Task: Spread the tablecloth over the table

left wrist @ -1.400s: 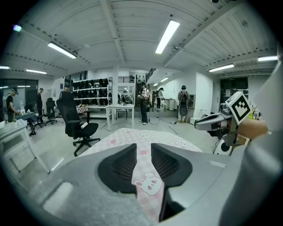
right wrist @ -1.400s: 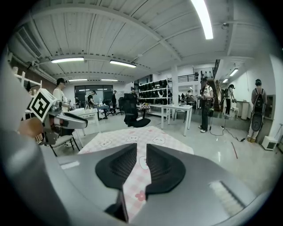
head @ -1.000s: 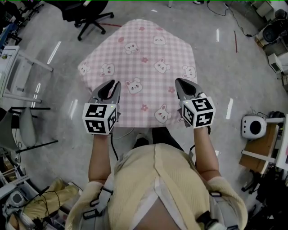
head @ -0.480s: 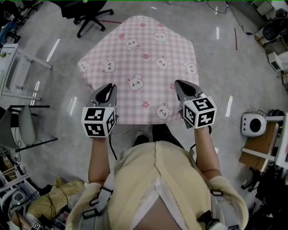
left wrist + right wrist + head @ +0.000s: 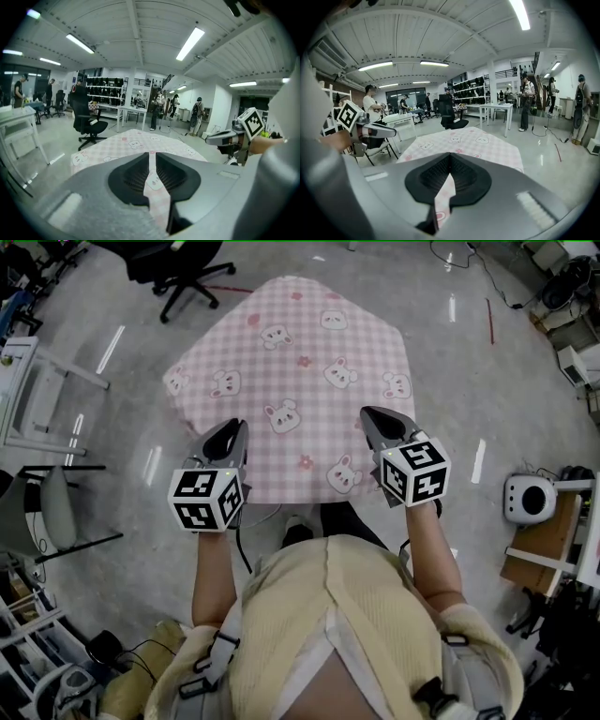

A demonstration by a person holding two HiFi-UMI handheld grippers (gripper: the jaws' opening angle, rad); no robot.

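Most of the spreading done, by the look: cloth (image 5: 300, 362) draped over desk, ahead of both tips, desk hidden beneath. Clenched on near hem, fabric pinched between jaws: left hand-held gripper (image 5: 228, 432), and right hand-held gripper (image 5: 375, 418) well off to its side. Remaining, probably: square up near edge, let go. Count: 1 cloth, 1 desk, 2 hand-held grippers.

Pink-and-white checked tablecloth (image 5: 300, 362), printed with white cartoon animal faces and small pink flowers. Spread flat and mostly smooth, with its left and far edges hanging down; table beneath wholly hidden. Near edge raised and taut, pinched at one corner by the left gripper (image 5: 225, 435) and at the other by the right gripper (image 5: 377, 420).
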